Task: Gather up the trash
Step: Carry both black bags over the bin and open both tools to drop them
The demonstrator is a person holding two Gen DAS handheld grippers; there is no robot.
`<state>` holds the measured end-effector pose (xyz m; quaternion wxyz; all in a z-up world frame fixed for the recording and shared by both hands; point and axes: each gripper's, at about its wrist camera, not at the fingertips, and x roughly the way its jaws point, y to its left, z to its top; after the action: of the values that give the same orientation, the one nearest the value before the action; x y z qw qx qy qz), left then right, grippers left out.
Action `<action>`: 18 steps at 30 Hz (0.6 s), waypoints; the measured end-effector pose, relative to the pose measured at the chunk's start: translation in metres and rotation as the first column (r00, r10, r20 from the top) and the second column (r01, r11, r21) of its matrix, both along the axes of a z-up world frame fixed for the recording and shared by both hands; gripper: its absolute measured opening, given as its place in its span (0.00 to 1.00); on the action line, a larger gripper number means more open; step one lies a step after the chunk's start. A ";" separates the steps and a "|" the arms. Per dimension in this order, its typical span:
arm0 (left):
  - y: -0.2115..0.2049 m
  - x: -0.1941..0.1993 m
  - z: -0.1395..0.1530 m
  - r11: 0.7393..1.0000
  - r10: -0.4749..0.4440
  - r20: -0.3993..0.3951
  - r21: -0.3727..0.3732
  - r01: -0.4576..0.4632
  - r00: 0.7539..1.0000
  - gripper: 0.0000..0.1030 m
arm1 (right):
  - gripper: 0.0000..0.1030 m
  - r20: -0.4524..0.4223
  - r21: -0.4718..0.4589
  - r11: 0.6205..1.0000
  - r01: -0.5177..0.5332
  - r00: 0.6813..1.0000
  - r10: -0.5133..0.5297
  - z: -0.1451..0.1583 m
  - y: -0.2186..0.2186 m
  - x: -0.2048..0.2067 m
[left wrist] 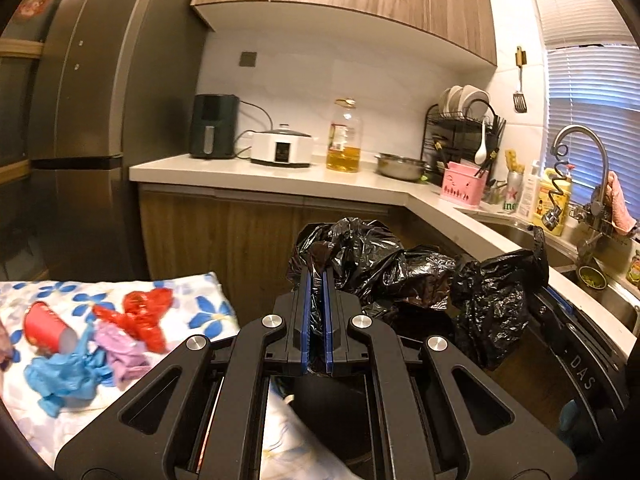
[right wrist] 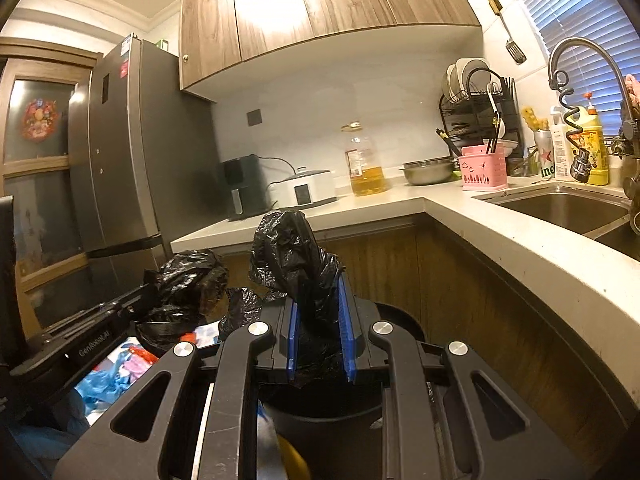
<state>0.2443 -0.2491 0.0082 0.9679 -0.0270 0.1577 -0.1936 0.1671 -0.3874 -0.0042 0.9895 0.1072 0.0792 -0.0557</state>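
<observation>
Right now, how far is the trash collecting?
Done: none visibly. In hand: left gripper and right gripper each pinch the crinkled black plastic trash bag. Left: red paper cup, blue plastic glove, red wrapper lie on the flowered cloth.

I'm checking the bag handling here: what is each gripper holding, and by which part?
Both grip the black trash bag: the left gripper pinches one bunched part of its edge, the right gripper clamps another.
</observation>
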 end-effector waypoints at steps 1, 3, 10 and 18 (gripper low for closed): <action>-0.005 0.004 -0.001 1.000 -0.004 -0.001 0.003 0.004 1.000 0.04 | 0.18 -0.001 -0.004 1.000 0.004 1.000 -0.004 -0.001 -0.001 0.002; -0.012 0.010 -0.005 1.000 -0.005 -0.001 0.008 0.005 1.000 0.04 | 0.18 -0.005 0.000 1.000 0.005 1.000 -0.005 -0.002 -0.005 0.008; -0.028 0.029 -0.014 1.000 -0.012 -0.013 0.013 0.012 1.000 0.04 | 0.18 -0.024 -0.004 1.000 0.010 1.000 -0.011 -0.008 -0.016 0.023; -0.037 0.044 -0.025 1.000 -0.024 -0.031 0.002 0.024 0.999 0.05 | 0.18 -0.048 0.020 1.000 0.017 0.999 -0.016 -0.017 -0.024 0.035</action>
<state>0.2887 -0.2862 -0.0171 0.9631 -0.0271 0.1731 -0.2045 0.2023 -0.4110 -0.0208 0.9857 0.1165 0.1023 -0.0658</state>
